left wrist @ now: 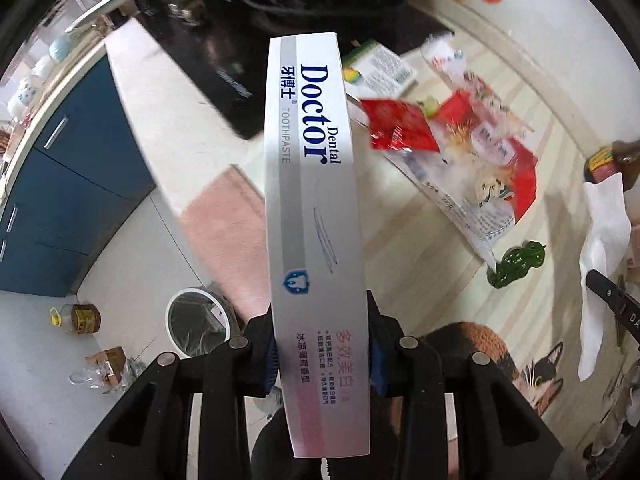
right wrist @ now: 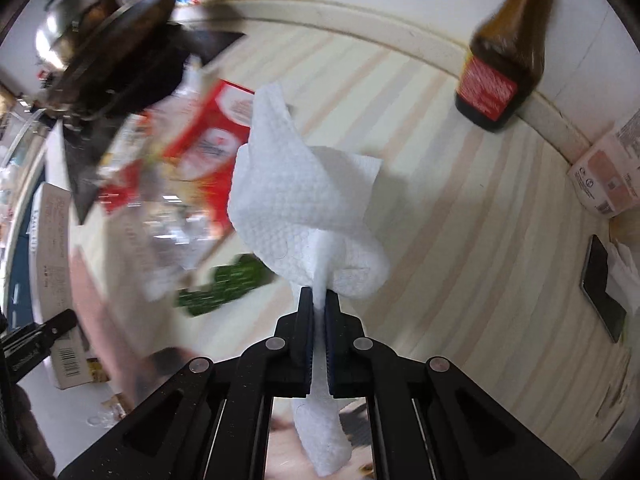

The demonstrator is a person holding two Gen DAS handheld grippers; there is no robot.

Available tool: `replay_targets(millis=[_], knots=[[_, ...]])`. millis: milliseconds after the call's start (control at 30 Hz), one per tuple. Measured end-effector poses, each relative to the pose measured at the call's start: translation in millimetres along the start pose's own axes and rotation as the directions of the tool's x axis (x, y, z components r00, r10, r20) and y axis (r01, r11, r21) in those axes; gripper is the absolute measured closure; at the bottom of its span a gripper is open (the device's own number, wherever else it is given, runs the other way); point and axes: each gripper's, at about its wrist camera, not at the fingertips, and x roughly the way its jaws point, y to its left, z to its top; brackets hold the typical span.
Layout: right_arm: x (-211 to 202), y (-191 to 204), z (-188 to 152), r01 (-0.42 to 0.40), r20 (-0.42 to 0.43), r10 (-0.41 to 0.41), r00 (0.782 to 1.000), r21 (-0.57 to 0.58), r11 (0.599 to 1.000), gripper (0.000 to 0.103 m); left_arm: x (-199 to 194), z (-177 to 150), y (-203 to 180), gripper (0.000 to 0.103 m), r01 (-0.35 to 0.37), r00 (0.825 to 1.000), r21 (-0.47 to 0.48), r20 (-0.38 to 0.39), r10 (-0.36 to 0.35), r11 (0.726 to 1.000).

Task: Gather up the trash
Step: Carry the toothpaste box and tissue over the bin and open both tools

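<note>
My left gripper (left wrist: 322,344) is shut on a long white toothpaste box (left wrist: 312,184) printed "Dental Doctor", held lifted above the striped counter (left wrist: 460,280). My right gripper (right wrist: 319,308) is shut on a white paper towel (right wrist: 296,188), which bunches out in front of the jaws and hangs below them. In the left wrist view that same paper towel (left wrist: 600,264) shows at the right edge. On the counter lie a red and white snack bag (left wrist: 476,164), a small red packet (left wrist: 400,124) and a green wrapper (left wrist: 516,264). A white-rimmed trash bin (left wrist: 198,322) stands on the floor below.
A dark sauce bottle (right wrist: 504,60) stands at the counter's back edge. A green and white carton (left wrist: 380,68) lies near a black cooktop (left wrist: 224,40). A phone (right wrist: 600,284) lies on the right. Blue cabinets (left wrist: 68,184), a pink mat (left wrist: 228,236) and an oil jug (left wrist: 78,318) are on the floor side.
</note>
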Motion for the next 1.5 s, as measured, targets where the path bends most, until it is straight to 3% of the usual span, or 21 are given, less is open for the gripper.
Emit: replay_targets(millis=[100, 333, 500, 633, 833, 967, 1067, 1200, 1300, 1333, 1500], knots=[[-25.3, 22.1, -3.5, -0.043, 0.029, 0.044, 0.999, -0.025, 0.999, 0.098, -19.0, -9.7, 24.5, 0.072, 0.021, 0.999, -0.025, 0.036, -0.02, 0.999], [-67.7, 131.6, -28.6, -0.184, 0.048, 0.191, 0.98, -0.116, 0.976, 0.098, -48.7, -47.6, 118.4, 0.072, 0.073, 0.993, -0.125, 0.098, -0.061, 0.989], [-60.8, 227.2, -67.5, -0.282, -0.028, 0.283, 0.959, -0.205, 0.937, 0.098, -54.2, -86.3, 197.5, 0.072, 0.088, 0.992, -0.239, 0.108, -0.064, 0.967], [-32.4, 302.1, -109.4, -0.314, -0.105, 0.296, 0.949, -0.271, 0.91, 0.098, -33.3, -122.1, 264.8, 0.072, 0.072, 0.996, -0.334, 0.073, -0.05, 0.94], [60.9, 390.4, -174.2, -0.356, -0.238, 0.29, 0.927, -0.315, 0.88, 0.098, 46.6, -173.8, 354.0, 0.072, 0.011, 0.998, -0.47, -0.049, -0.039, 0.883], [154.0, 431.0, -212.5, -0.374, -0.331, 0.27, 0.904, -0.308, 0.875, 0.098, 127.0, -207.8, 398.6, 0.072, 0.019, 0.982, -0.572, -0.144, -0.123, 0.82], [240.4, 447.3, -241.2, -0.379, -0.392, 0.252, 0.885, -0.289, 0.879, 0.099, 212.4, -231.7, 422.0, 0.072, 0.032, 0.957, -0.639, -0.202, -0.207, 0.769], [370.8, 449.7, -276.7, -0.395, -0.507, 0.24, 0.828, -0.221, 0.892, 0.099, 328.5, -253.5, 438.2, 0.072, 0.063, 0.91, -0.697, -0.254, -0.328, 0.715], [461.6, 446.8, -306.0, -0.382, -0.587, 0.206, 0.783, -0.193, 0.904, 0.098, 398.4, -263.5, 444.6, 0.072, 0.082, 0.874, -0.712, -0.284, -0.394, 0.697], [483.8, 449.5, -316.4, -0.38, -0.602, 0.194, 0.775, -0.198, 0.904, 0.099, 424.0, -266.8, 446.3, 0.072, 0.092, 0.858, -0.72, -0.294, -0.422, 0.688], [564.3, 456.8, -341.2, -0.381, -0.66, 0.142, 0.737, -0.233, 0.895, 0.098, 499.0, -279.0, 453.9, 0.071, 0.105, 0.81, -0.738, -0.326, -0.488, 0.667]])
